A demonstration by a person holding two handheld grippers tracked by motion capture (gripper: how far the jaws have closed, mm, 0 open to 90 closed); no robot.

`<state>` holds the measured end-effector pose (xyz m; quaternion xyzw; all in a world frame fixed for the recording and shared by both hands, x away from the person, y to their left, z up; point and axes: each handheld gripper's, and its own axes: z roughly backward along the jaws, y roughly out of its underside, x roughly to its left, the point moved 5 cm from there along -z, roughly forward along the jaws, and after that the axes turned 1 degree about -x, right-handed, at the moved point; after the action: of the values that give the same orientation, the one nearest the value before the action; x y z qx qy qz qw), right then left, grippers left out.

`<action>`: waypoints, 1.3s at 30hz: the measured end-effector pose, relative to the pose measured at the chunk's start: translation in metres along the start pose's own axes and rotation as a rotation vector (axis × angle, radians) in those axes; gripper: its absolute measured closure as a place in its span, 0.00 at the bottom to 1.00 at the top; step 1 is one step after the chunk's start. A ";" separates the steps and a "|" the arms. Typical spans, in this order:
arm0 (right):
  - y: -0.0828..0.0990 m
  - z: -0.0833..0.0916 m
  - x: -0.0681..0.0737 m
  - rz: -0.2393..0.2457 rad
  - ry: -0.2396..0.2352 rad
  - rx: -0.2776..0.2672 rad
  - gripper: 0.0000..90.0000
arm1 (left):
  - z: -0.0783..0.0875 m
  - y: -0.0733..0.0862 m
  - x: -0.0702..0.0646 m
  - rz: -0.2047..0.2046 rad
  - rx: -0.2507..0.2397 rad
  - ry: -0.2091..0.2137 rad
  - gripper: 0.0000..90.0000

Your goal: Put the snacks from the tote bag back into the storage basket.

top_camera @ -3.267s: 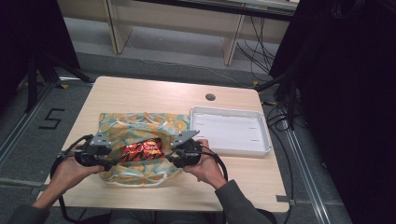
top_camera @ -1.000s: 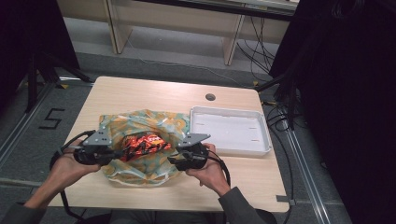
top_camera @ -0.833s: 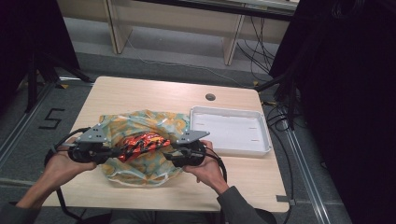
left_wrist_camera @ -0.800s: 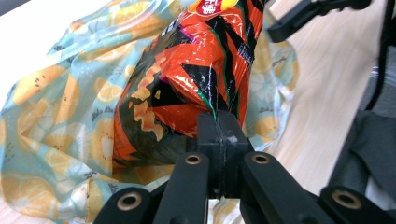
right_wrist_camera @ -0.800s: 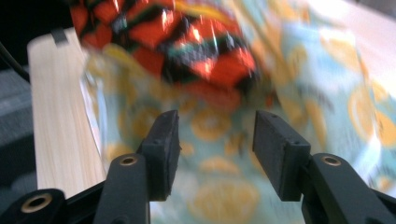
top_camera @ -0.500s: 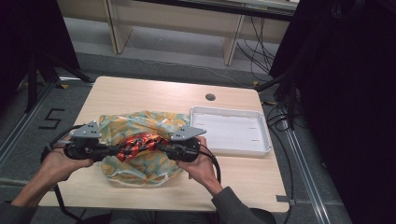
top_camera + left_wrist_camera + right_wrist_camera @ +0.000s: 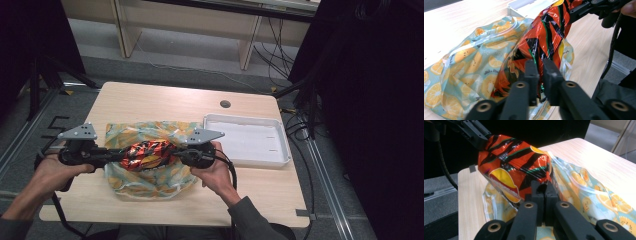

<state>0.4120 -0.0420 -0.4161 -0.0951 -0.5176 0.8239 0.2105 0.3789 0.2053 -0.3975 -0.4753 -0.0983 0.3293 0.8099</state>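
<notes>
A: What have you got in your left gripper [image 7: 116, 156]?

B: One end of the snack bag [image 7: 148, 154]. In the left gripper view your jaws stand nearly together with the crinkled edge of the bag [image 7: 541, 47] pinched between them. They have just been opening a little, yet the foil is between the pads and they press on it.

A: And your right gripper [image 7: 178, 153]?

B: Clamped on the other end. In the right gripper view your jaws meet with the edge of the bag [image 7: 514, 170] caught between them; they have just been closing, and the foil is in the bite.

A: So where is the bag?

B: Strung between your two grippers, one at each end, held level and clear of the bench [image 7: 165, 100]. From your right gripper it runs straight ahead to the left gripper [image 7: 471, 131] at its far end. From your left it runs ahead and up to the right gripper [image 7: 584, 8].

A: What lies under it?

B: The orange-print pouch [image 7: 150, 177], flat on the bench right below both grippers. In the left gripper view the pouch [image 7: 471, 62] spreads to the left of your jaws; in the right gripper view the pouch [image 7: 584, 192] spreads to their right.

A: Anything else close by?

B: The white tray [image 7: 280, 160], on the bench just past your right gripper's outer side, near the pouch. I cannot tell whether they touch.
</notes>
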 end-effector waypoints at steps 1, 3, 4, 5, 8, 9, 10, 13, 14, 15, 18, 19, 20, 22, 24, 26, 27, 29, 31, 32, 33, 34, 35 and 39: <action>-0.002 0.000 -0.002 0.028 -0.007 -0.001 1.00 | 0.002 0.000 0.001 0.000 0.018 0.012 0.81; -0.005 0.000 -0.002 0.017 -0.001 0.000 1.00 | 0.010 -0.001 0.005 0.020 -0.002 -0.014 0.68; -0.006 0.000 -0.002 0.012 -0.005 0.002 1.00 | 0.014 -0.001 0.007 0.029 -0.020 -0.018 0.65; -0.008 0.000 -0.003 0.021 -0.005 -0.001 1.00 | 0.019 0.000 0.008 0.033 -0.022 -0.019 0.61; -0.014 -0.002 -0.005 0.019 -0.023 -0.007 1.00 | 0.025 0.013 0.011 0.048 -0.044 -0.072 0.49; -0.016 -0.002 -0.006 0.019 -0.014 -0.012 1.00 | 0.027 0.021 0.012 0.055 -0.030 -0.081 0.46; -0.018 -0.002 -0.005 0.009 -0.019 -0.014 1.00 | 0.027 0.026 0.013 0.063 -0.030 -0.099 0.43; -0.024 -0.003 -0.003 0.006 -0.032 -0.030 1.00 | 0.028 0.046 0.015 0.088 -0.007 -0.135 0.38; -0.026 -0.002 -0.001 0.008 -0.045 -0.011 1.00 | 0.027 0.051 0.015 0.103 -0.005 -0.122 0.37; -0.028 -0.003 0.000 0.008 -0.048 -0.005 1.00 | 0.027 0.058 0.015 0.121 -0.003 -0.127 0.35; -0.038 -0.004 0.006 0.015 -0.073 -0.014 1.00 | 0.022 0.068 0.018 0.119 -0.008 -0.166 0.31; -0.041 -0.005 0.008 0.020 -0.079 -0.023 1.00 | 0.020 0.072 0.020 0.120 -0.001 -0.183 0.30; -0.045 -0.004 0.007 0.056 -0.087 -0.027 1.00 | 0.019 0.075 0.021 0.119 0.007 -0.191 0.30; -0.052 -0.004 0.011 0.045 -0.105 -0.048 1.00 | 0.015 0.082 0.023 0.128 0.019 -0.206 0.28; -0.060 -0.001 0.013 0.036 -0.122 -0.060 1.00 | 0.015 0.087 0.024 0.110 0.042 -0.213 0.27; -0.069 0.004 0.016 0.031 -0.145 -0.079 1.00 | 0.015 0.091 0.024 0.101 0.059 -0.232 0.26; -0.073 0.007 0.016 0.037 -0.150 -0.092 1.00 | 0.016 0.092 0.026 0.083 0.068 -0.252 0.26; -0.081 0.014 0.019 0.020 -0.167 -0.106 1.00 | 0.017 0.095 0.031 0.086 0.068 -0.275 0.26; -0.089 0.021 0.018 0.047 -0.160 -0.120 1.00 | 0.018 0.098 0.034 0.086 0.054 -0.285 0.26; -0.092 0.025 0.018 0.051 -0.151 -0.128 1.00 | 0.018 0.099 0.034 0.091 0.051 -0.294 0.26; -0.095 0.030 0.017 0.054 -0.151 -0.125 1.00 | 0.018 0.101 0.033 0.109 0.048 -0.298 0.26; -0.098 0.035 0.015 0.055 -0.145 -0.136 1.00 | 0.018 0.102 0.032 0.108 0.047 -0.299 0.26; -0.100 0.040 0.013 0.055 -0.135 -0.141 1.00 | 0.019 0.102 0.034 0.075 0.048 -0.300 0.26; -0.106 0.061 0.002 0.034 -0.124 -0.142 1.00 | 0.017 0.102 0.025 0.100 0.035 -0.300 0.25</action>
<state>0.4140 -0.0510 -0.2943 -0.0675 -0.5851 0.7927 0.1570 0.3452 0.2662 -0.4774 -0.4109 -0.1888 0.4382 0.7769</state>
